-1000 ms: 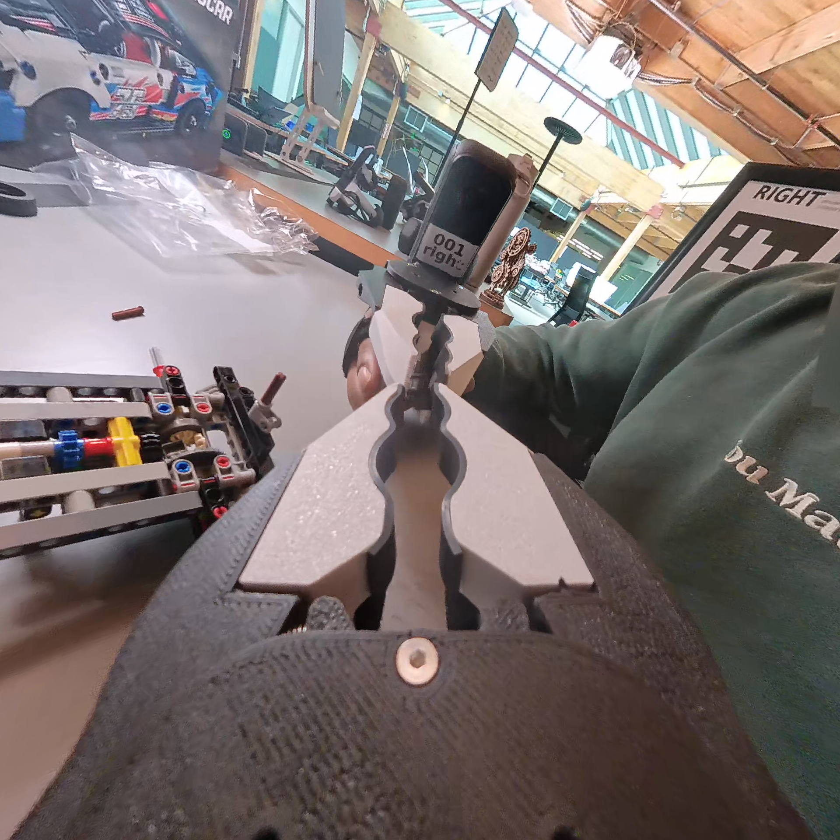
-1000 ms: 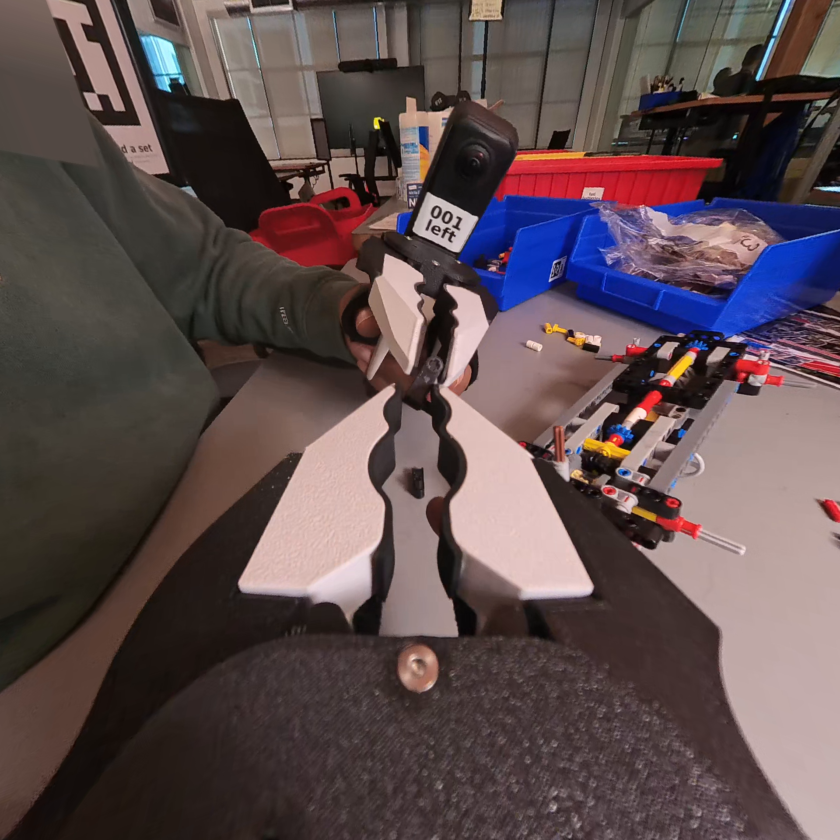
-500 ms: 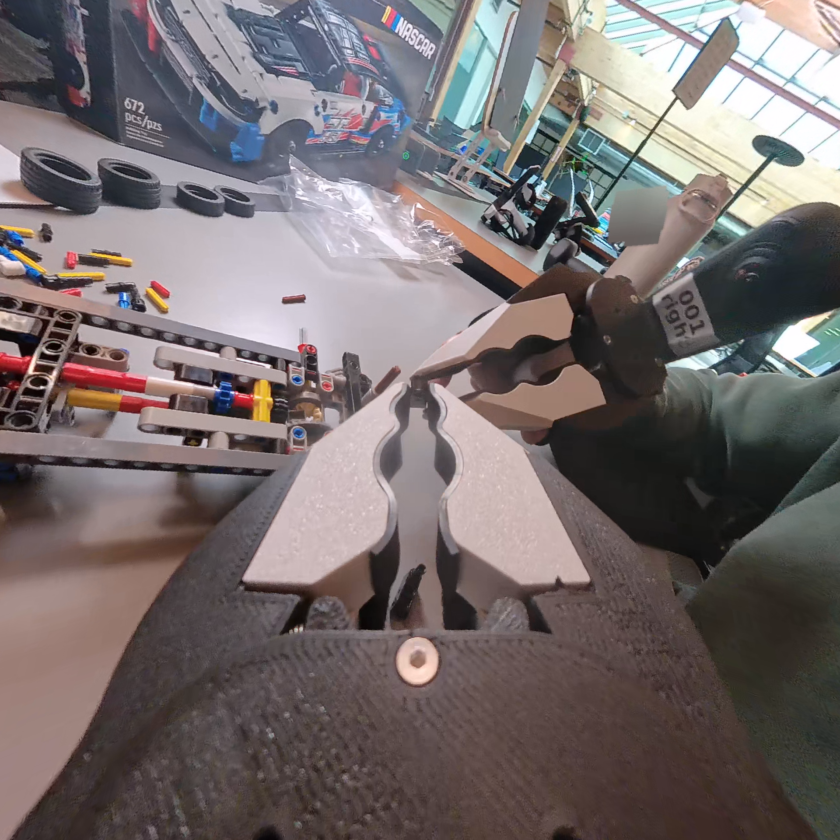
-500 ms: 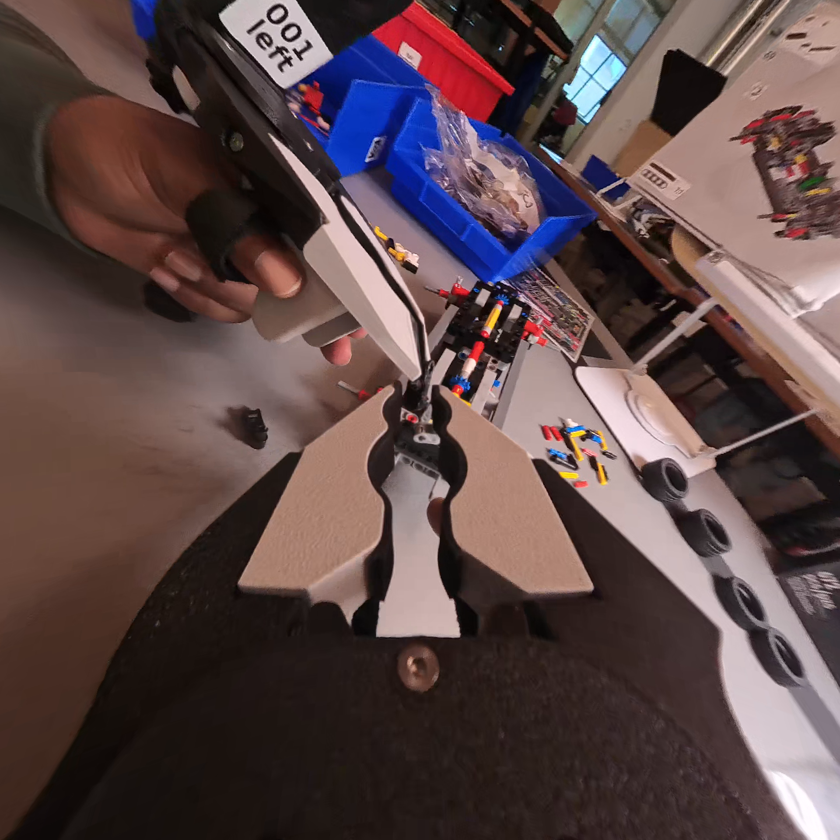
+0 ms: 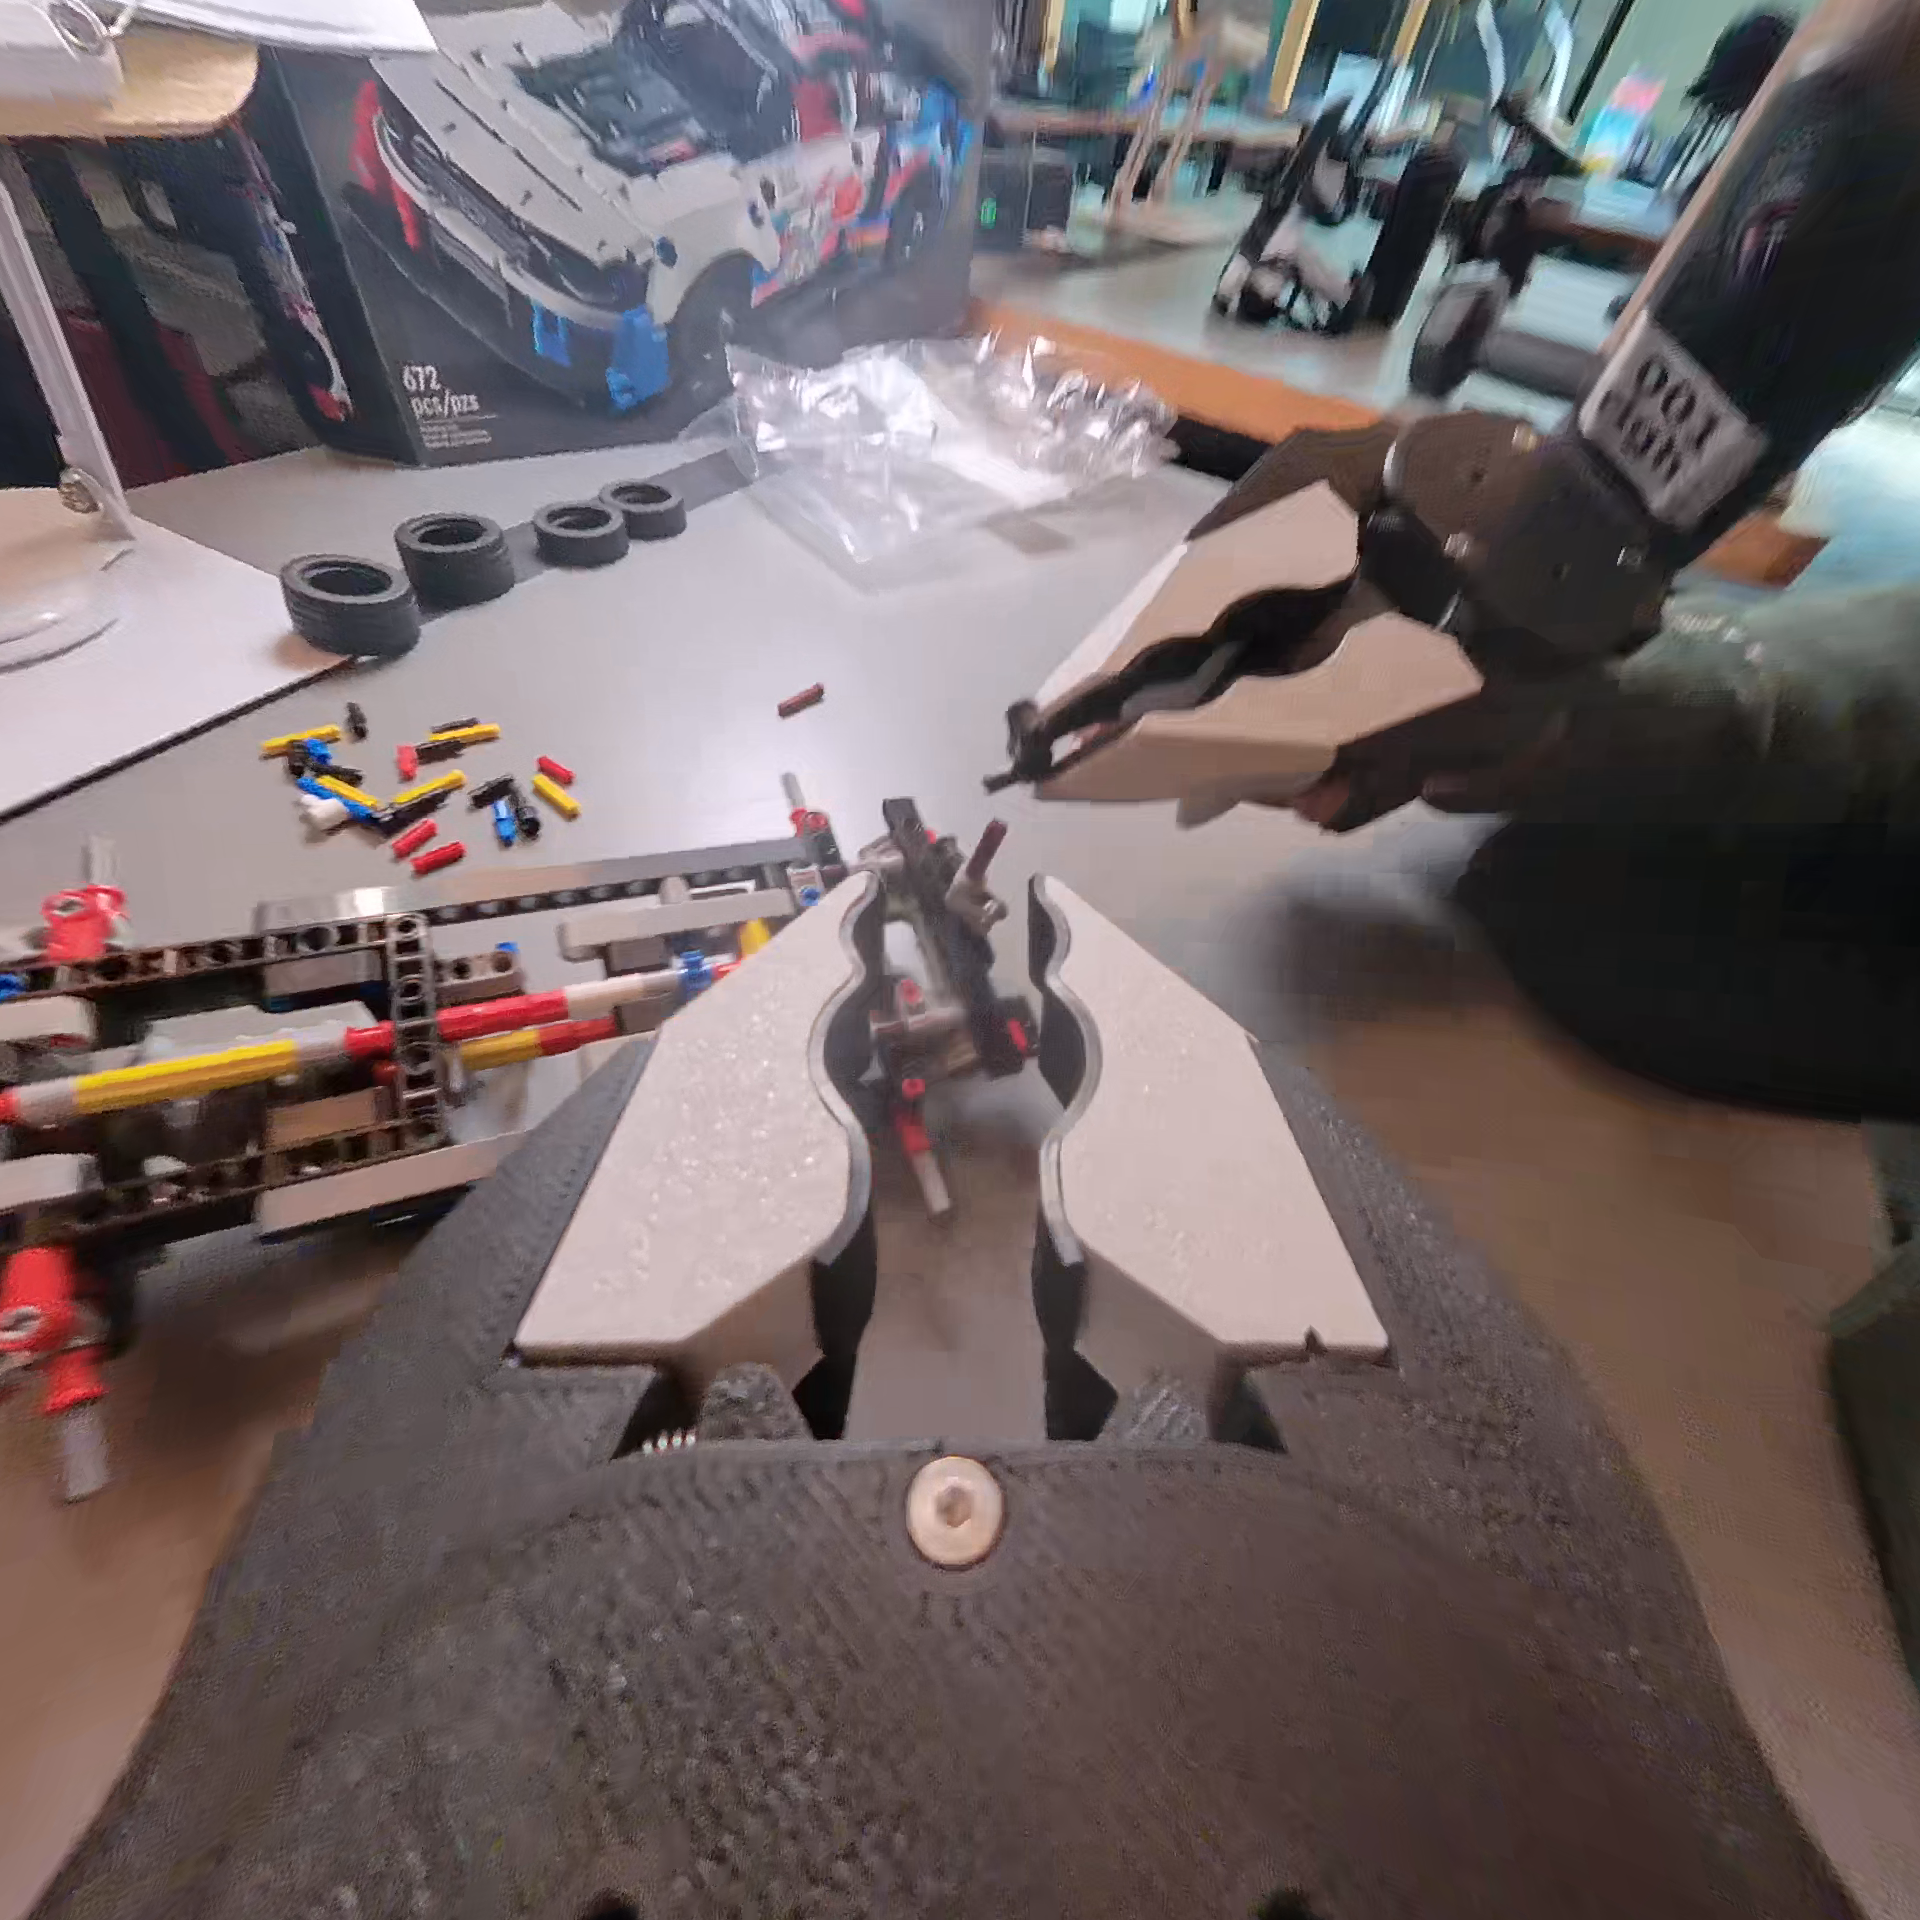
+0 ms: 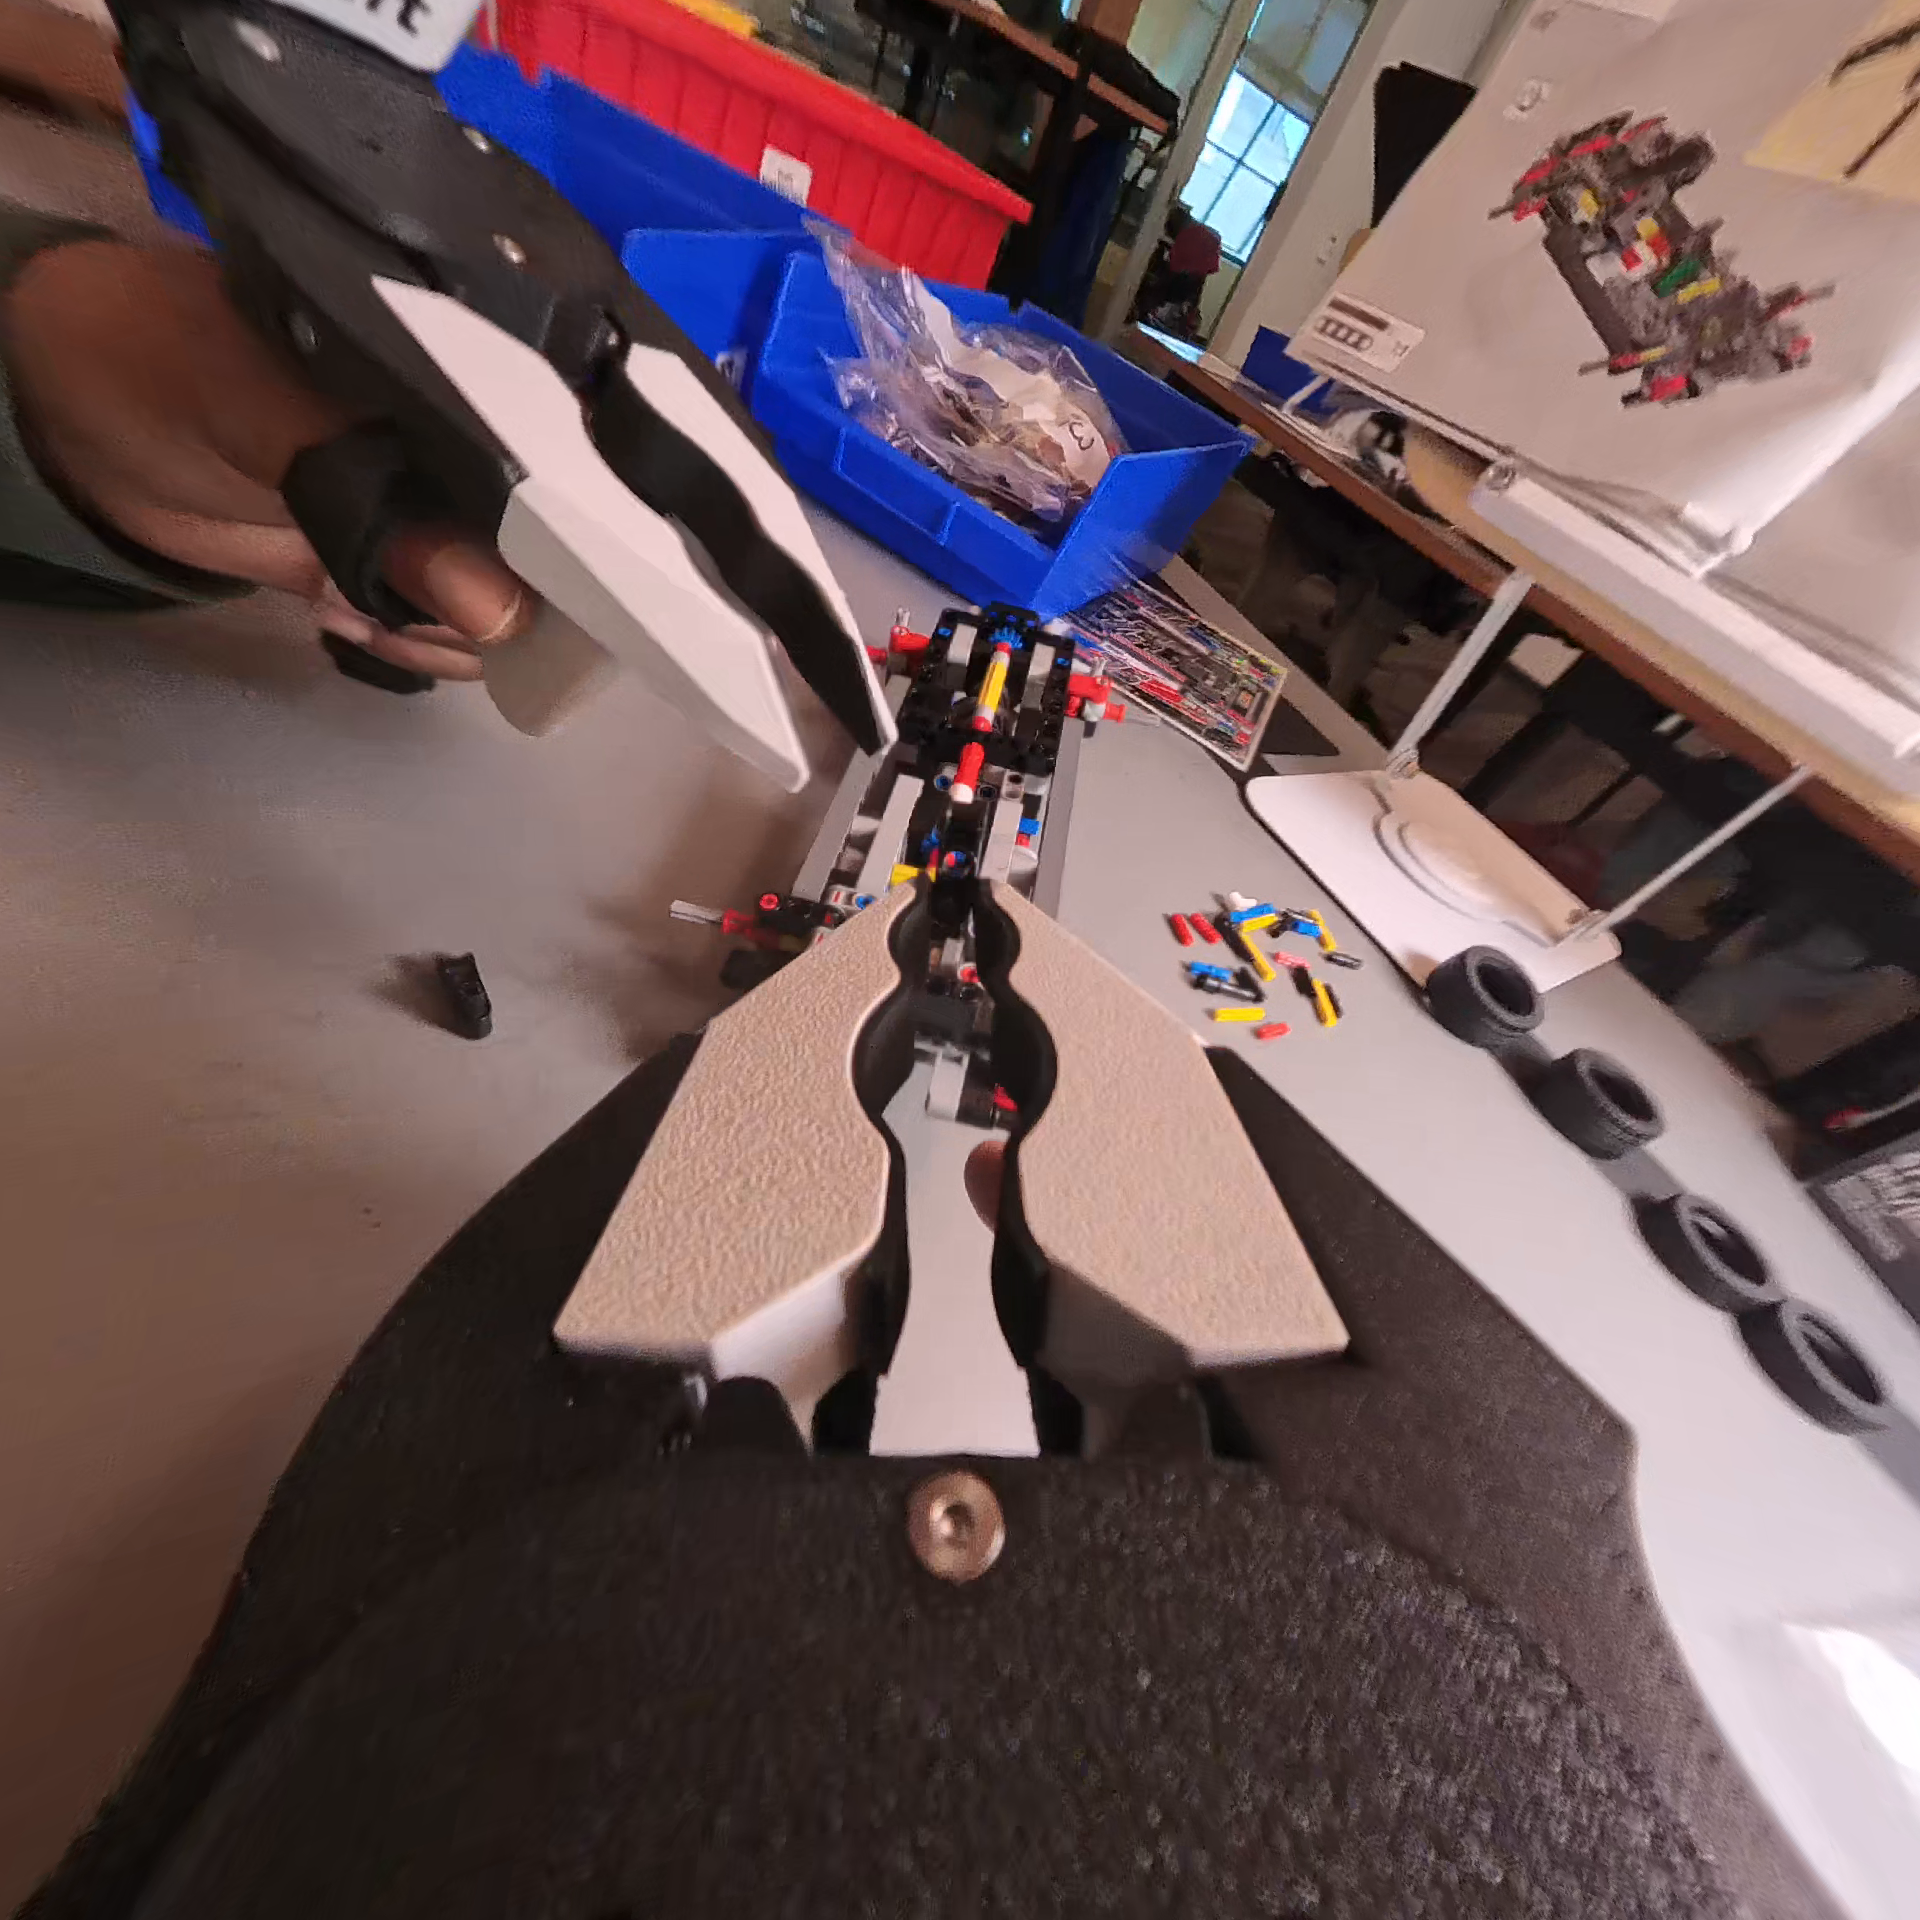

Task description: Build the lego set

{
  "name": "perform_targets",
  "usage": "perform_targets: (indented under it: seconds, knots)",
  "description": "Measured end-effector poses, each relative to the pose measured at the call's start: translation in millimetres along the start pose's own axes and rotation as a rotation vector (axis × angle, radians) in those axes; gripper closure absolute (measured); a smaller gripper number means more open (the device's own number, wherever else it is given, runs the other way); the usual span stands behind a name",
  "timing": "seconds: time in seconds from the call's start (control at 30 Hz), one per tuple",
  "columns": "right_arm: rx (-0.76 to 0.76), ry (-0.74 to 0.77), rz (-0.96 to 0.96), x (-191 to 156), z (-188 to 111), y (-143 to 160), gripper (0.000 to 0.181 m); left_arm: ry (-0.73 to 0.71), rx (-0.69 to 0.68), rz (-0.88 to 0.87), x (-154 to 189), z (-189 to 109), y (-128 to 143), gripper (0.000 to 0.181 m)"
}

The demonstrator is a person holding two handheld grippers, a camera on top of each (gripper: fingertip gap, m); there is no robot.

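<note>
Grey table [image 6: 260, 935], wooden benches [image 6: 1455, 551] behind, bright window [image 6: 1236, 166] beyond.

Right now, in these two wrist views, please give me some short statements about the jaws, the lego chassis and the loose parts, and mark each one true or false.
1. The left gripper has its jaws apart, with the end of the lego chassis seen between them. True.
2. The right gripper is empty. False: its jaws are shut on a small black piece.
3. Four black tyres lie in a row on the table. True.
4. A small black part lies alone on the table, apart from the chassis. True.
5. The blue bin holds nothing. False: a clear plastic bag of parts lies in it.
</note>
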State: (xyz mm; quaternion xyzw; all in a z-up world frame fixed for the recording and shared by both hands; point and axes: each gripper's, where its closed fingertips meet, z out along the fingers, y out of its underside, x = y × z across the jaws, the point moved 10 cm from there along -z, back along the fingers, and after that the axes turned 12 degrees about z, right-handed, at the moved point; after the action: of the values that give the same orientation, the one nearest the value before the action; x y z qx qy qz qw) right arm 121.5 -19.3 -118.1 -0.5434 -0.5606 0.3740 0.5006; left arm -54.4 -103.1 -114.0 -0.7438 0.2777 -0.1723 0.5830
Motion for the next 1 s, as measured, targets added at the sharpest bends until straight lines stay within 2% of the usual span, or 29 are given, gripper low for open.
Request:
perform_targets:
  seconds: [0.17, 0.4, 0.5, 0.6, 0.73, 0.83, 1.0]
  knots:
    - [0.008, -0.021, 0.102, 17, -12, 18, 0.177, 0.006, -0.172, 0.167, -1, 4, 3, 0.154]
    - [-0.055, -0.050, 0.025, 11, -11, 30, 0.177, -0.041, -0.306, 0.299, 18, 39, 12, 0.150]
    - [-0.055, -0.047, 0.021, 11, -11, 30, 0.177, -0.093, -0.331, 0.348, 19, 47, 13, 0.164]
    - [-0.051, -0.043, 0.022, 12, -12, 30, 0.177, -0.088, -0.297, 0.308, 16, 49, 11, 0.171]
    - [-0.054, -0.035, 0.017, 13, -12, 31, 0.177, -0.043, -0.239, 0.254, 12, 44, 6, 0.163]
    - [-0.060, -0.033, 0.014, 13, -11, 31, 0.177, -0.014, -0.205, 0.263, 11, 37, 3, 0.175]
    - [-0.077, -0.022, -0.033, 8, -8, 32, 0.177, 0.012, -0.194, 0.279, 14, 41, 7, 0.176]
